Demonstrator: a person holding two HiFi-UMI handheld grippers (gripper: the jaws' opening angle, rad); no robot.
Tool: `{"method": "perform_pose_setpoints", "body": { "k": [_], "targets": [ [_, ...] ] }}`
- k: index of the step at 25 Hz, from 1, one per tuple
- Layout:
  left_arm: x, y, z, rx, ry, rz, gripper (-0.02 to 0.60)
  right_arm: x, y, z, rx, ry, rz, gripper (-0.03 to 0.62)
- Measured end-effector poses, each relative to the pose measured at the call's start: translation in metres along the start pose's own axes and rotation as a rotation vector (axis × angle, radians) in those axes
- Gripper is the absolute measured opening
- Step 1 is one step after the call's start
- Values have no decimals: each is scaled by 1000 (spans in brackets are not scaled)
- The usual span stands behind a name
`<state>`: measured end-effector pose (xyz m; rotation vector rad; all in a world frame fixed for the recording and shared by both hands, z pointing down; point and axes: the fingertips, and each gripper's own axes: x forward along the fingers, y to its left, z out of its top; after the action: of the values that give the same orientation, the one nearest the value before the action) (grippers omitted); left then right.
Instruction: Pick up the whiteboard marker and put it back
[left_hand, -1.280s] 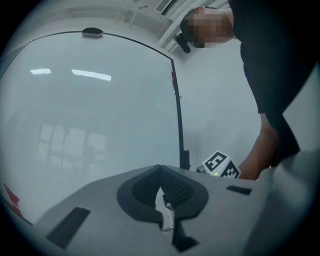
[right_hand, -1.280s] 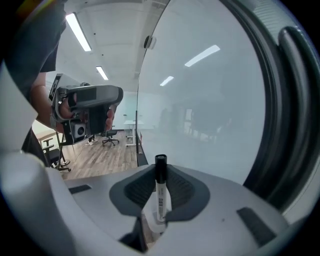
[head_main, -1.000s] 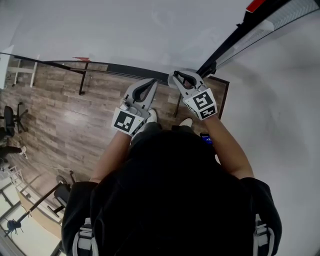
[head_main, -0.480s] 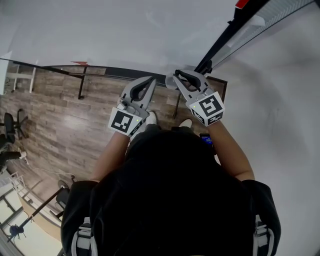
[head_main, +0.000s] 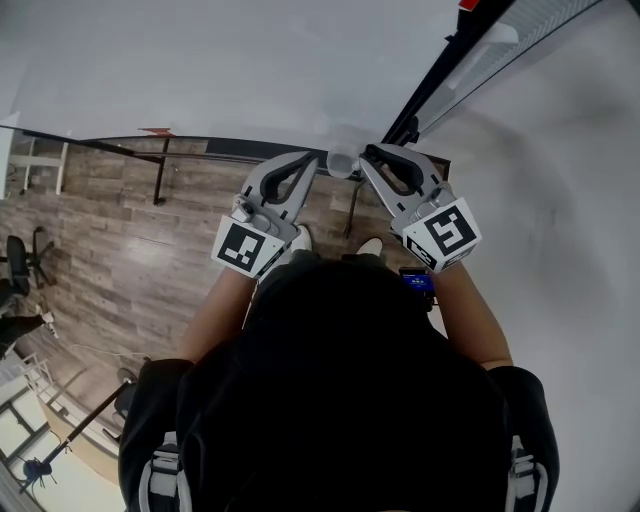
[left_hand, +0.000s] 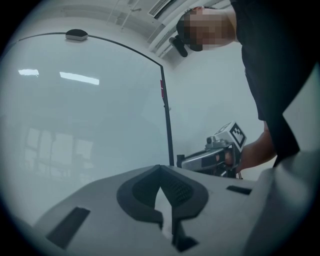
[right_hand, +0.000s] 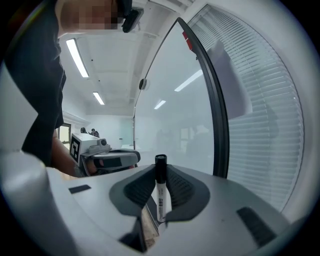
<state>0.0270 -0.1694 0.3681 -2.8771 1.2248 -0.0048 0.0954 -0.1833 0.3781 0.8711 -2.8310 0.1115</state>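
The whiteboard marker (right_hand: 160, 196), white with a black cap, stands upright in my right gripper (right_hand: 160, 172), which is shut on its barrel. In the head view the right gripper (head_main: 368, 153) is raised in front of the whiteboard (head_main: 250, 70), near its black side frame (head_main: 440, 80). My left gripper (head_main: 312, 160) hangs level beside it, just to its left. The left gripper (left_hand: 160, 170) is shut, its tips meeting with nothing between them. It faces the board's white surface (left_hand: 90, 110).
Window blinds (right_hand: 265, 115) hang to the right of the board's frame (right_hand: 216, 115). Below lies a wood floor (head_main: 120, 240) with office chairs (head_main: 15, 260) at the far left. The person's feet stand close to the board's base.
My right gripper has risen with the marker still in it, its marker cube moving right and nearer the head camera. The left gripper has risen a little.
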Motion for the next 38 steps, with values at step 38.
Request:
{"method": "perform_pose_setpoints", "body": {
  "k": [38],
  "targets": [
    [-1, -22, 5, -4, 1, -94, 5, -36, 10, 6, 15, -23, 5, 61]
  ]
}}
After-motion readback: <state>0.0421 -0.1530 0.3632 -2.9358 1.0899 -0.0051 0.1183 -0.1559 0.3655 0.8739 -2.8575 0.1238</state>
